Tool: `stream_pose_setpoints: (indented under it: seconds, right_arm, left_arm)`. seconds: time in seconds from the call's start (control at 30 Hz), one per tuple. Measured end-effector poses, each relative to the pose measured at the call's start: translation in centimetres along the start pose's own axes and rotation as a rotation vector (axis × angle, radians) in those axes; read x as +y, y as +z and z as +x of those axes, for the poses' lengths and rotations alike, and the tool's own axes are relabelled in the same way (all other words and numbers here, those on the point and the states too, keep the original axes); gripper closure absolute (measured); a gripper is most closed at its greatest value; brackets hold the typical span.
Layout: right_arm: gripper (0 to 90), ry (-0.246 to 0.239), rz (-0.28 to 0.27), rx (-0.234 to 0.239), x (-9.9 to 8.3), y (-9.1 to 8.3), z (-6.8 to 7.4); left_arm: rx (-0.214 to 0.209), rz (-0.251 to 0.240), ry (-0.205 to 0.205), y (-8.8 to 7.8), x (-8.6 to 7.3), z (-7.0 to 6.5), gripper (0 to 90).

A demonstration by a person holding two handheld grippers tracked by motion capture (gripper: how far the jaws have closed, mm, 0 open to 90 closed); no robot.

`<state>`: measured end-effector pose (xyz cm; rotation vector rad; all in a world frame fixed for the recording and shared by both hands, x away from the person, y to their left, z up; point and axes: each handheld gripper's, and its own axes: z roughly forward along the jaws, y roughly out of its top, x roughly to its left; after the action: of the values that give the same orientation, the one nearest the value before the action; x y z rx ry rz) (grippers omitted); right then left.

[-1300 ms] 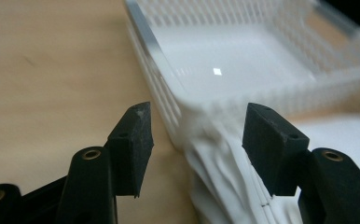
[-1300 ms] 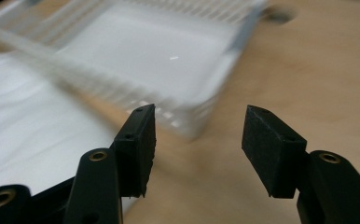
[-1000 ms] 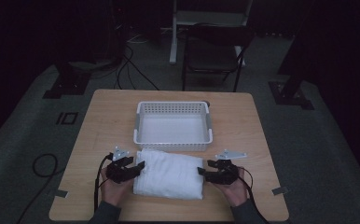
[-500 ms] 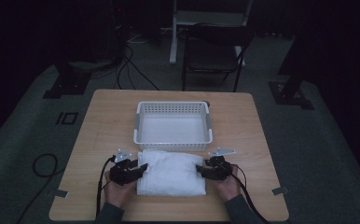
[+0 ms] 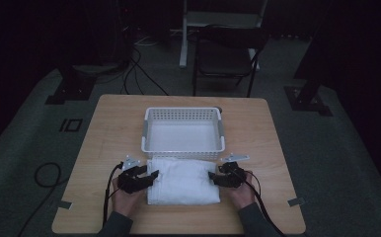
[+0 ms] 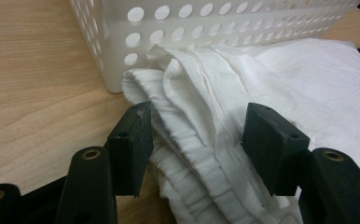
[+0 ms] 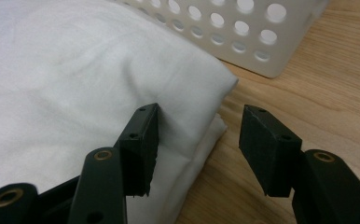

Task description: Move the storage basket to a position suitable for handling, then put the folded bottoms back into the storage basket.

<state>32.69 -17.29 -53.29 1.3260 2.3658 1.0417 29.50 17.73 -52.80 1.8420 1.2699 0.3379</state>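
Observation:
A folded white cloth [image 5: 182, 181] lies on the wooden table [image 5: 104, 133], just in front of a white perforated basket [image 5: 183, 111]. My left gripper [image 5: 149, 174] is at the cloth's left end. In the left gripper view its jaws [image 6: 194, 126] have just been opening and stand apart, with the gathered folds of cloth [image 6: 280, 79] loose between them. My right gripper [image 5: 213, 177] is at the cloth's right end. Its jaws [image 7: 199, 126] have also just been opening. One jaw rests on the cloth [image 7: 75, 70], the other is over bare wood, and the cloth's edge lies between them.
The basket's holed wall [image 6: 215, 23] stands close behind the cloth, and its corner [image 7: 243, 28] is just beyond the right gripper. A dark chair [image 5: 225, 54] and floor cables [image 5: 144, 74] sit past the table's far edge. Bare wood lies on both sides of the cloth.
Both hands have edged slightly inward against the cloth's ends, the right one a little more. The cloth looks a bit narrower and more bunched than before.

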Motion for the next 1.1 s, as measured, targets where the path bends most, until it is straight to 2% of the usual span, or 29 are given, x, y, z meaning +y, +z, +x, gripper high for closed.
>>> stream_pose_setpoints:
  seconds: [0.1, 0.23, 0.4, 0.53, 0.6, 0.73, 0.83, 0.9, 1.0, 1.03, 1.07, 1.1]
  right_arm:
    - [46.7, 0.002, 0.000, 0.000, 0.0, 0.0, 0.0]
    - [44.2, 0.006, 0.001, -0.002, 0.0, 0.0, -0.1]
    - [41.3, 0.020, 0.005, 0.004, -0.1, -0.1, -0.3]
    - [41.3, 0.016, -0.002, 0.002, -0.2, -0.2, -0.2]
    - [40.8, 0.018, -0.003, 0.001, -0.2, -0.2, -0.3]
    - [40.7, 0.017, -0.002, 0.003, -0.3, -0.3, -0.3]
    - [40.4, 0.027, -0.001, 0.012, -0.3, -0.1, -0.4]
    - [40.3, 0.025, -0.001, 0.010, -0.4, -0.2, -0.4]
    - [39.7, 0.028, -0.002, 0.012, -0.4, -0.1, -0.5]
    - [39.7, 0.029, -0.002, 0.012, -0.4, -0.1, -0.5]
    - [39.6, 0.029, -0.002, 0.010, -0.4, -0.1, -0.4]
    - [39.6, 0.027, -0.002, 0.009, -0.4, -0.1, -0.4]
  left_arm:
    - [-0.013, -0.002, -0.017, -0.2, 0.0, 0.2, 42.5]
    - [-0.011, -0.049, -0.046, -1.3, 0.5, 0.3, 38.9]
    - [-0.020, -0.098, -0.030, -2.7, 0.5, -0.4, 27.6]
    - [-0.037, -0.083, -0.002, -2.6, 0.1, -1.1, 19.1]
    - [-0.028, -0.076, -0.001, -2.3, -0.3, -1.3, 15.4]
    - [-0.016, -0.053, -0.020, -1.3, -0.7, -1.1, 9.1]
    - [-0.004, -0.020, -0.043, -0.3, -0.5, -1.1, 9.1]
    - [-0.009, -0.031, -0.043, -0.3, -0.5, -1.4, 9.1]
    - [-0.048, -0.065, -0.033, -0.9, -0.3, -1.8, 9.1]
    - [-0.086, -0.060, -0.008, -1.0, -0.2, -2.0, 9.1]
    - [-0.074, -0.053, 0.010, -0.9, -0.2, -2.1, 8.4]
    - [-0.043, -0.038, 0.020, -0.6, -0.2, -2.3, 8.2]
